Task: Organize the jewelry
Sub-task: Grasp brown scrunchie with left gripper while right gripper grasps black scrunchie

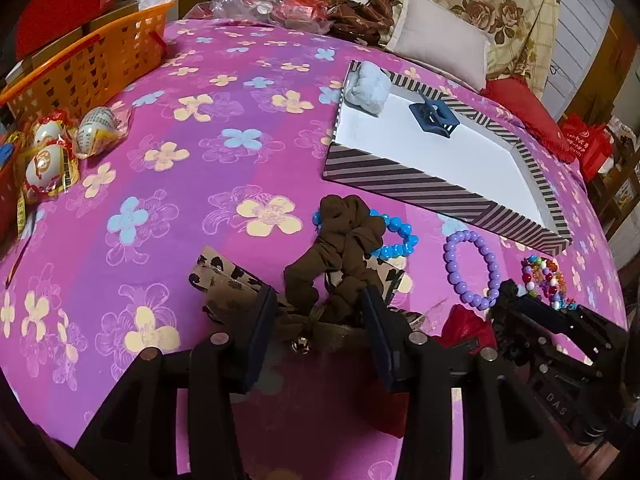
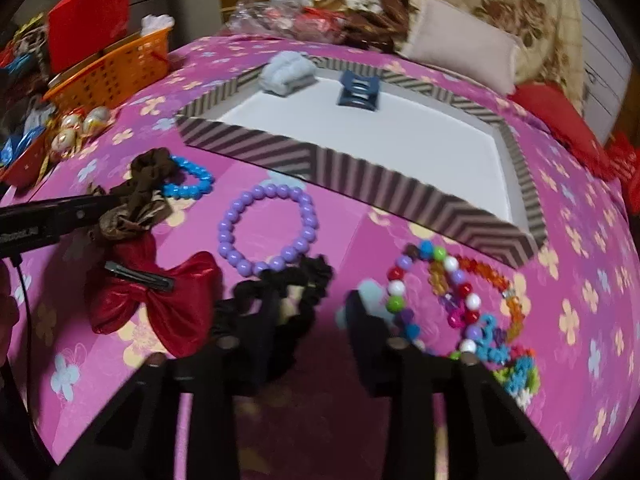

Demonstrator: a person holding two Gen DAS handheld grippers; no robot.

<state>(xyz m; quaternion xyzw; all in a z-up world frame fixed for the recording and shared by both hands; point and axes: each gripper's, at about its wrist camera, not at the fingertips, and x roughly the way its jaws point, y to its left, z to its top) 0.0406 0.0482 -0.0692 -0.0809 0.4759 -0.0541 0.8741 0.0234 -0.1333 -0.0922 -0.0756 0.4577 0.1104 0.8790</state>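
A striped box lid [image 1: 400, 184] [image 2: 360, 176] with a white floor holds a pale blue scrunchie [image 1: 368, 86] [image 2: 286, 70] and a dark blue claw clip [image 1: 434, 116] [image 2: 358, 92]. My left gripper [image 1: 320, 300] is open, its fingers either side of a brown scrunchie [image 1: 340, 240] [image 2: 148, 176] that lies over a blue bead bracelet [image 1: 396, 236] [image 2: 192, 180] and a leopard-print bow [image 1: 224, 276]. My right gripper [image 2: 312, 304] is open around a black scrunchie [image 2: 288, 284]. A purple bead bracelet [image 1: 472, 268] [image 2: 266, 228], multicoloured bracelets [image 1: 546, 280] [image 2: 460, 300] and a red bow clip [image 2: 160, 304] lie nearby.
Everything lies on a pink flowered bedspread [image 1: 200, 160]. An orange basket [image 1: 88, 64] [image 2: 112, 68] and wrapped egg-shaped items [image 1: 52, 152] are at the left. A pillow [image 1: 440, 44], red cushion [image 1: 528, 112] and plastic-wrapped clutter [image 1: 272, 4] are behind the lid.
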